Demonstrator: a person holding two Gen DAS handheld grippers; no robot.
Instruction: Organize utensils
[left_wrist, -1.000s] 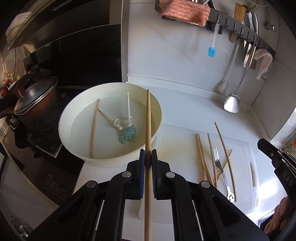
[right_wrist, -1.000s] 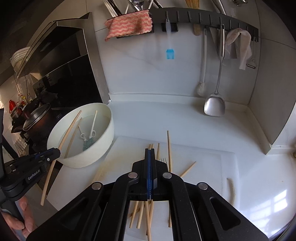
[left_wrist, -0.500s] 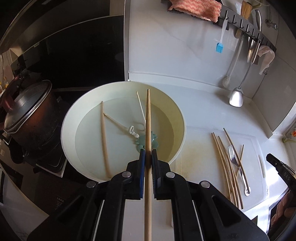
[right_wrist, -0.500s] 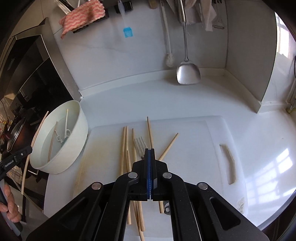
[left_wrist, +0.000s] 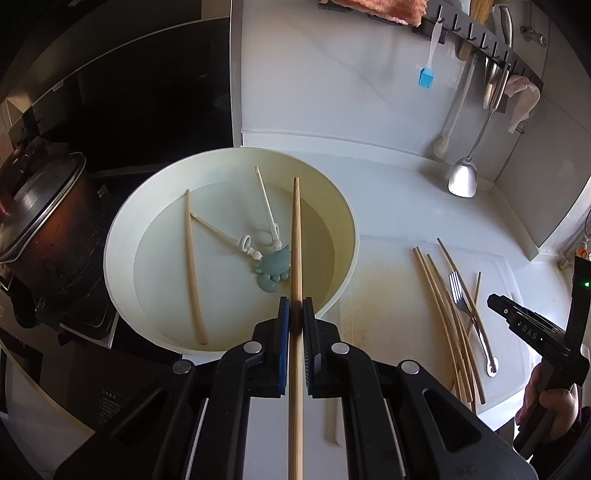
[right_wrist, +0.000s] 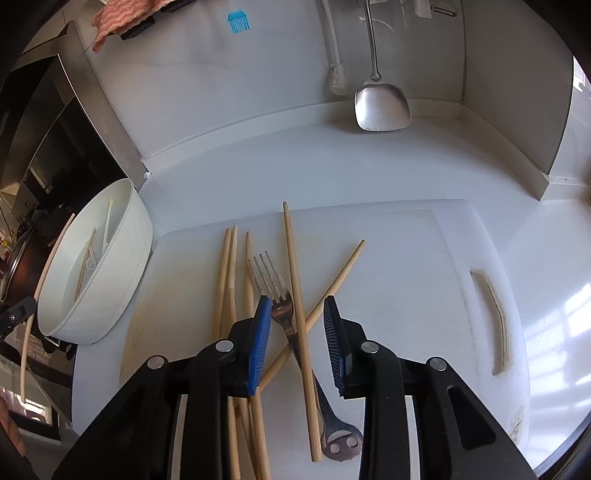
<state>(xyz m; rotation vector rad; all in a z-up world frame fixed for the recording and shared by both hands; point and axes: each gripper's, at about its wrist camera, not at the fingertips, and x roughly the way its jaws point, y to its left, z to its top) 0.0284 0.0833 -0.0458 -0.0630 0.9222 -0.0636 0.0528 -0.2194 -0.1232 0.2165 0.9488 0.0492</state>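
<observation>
My left gripper (left_wrist: 295, 302) is shut on a wooden chopstick (left_wrist: 296, 240) that points out over the white bowl (left_wrist: 122, 229). In the bowl lie another wooden chopstick (left_wrist: 194, 273) and white training chopsticks with a blue-green clip (left_wrist: 273, 264). My right gripper (right_wrist: 297, 301) hangs low over the white cutting board (right_wrist: 406, 277), and its jaws are opening. A metal fork (right_wrist: 275, 291) and a long chopstick (right_wrist: 291, 258) lie on the board between the blue pads (right_wrist: 260, 332), untouched. Several more chopsticks (right_wrist: 227, 280) lie to their left.
A dark lidded pot (left_wrist: 40, 218) stands left of the bowl on the stove. On the back wall a rail holds a steel spatula (right_wrist: 382, 103), a blue brush (right_wrist: 238, 22) and a pink cloth (right_wrist: 122, 18). A person's hand (left_wrist: 554, 402) holds the right gripper.
The right gripper has come down close over the fork and chopsticks, and its jaws have parted from shut. The left gripper carried its chopstick further over the bowl, then held still.
</observation>
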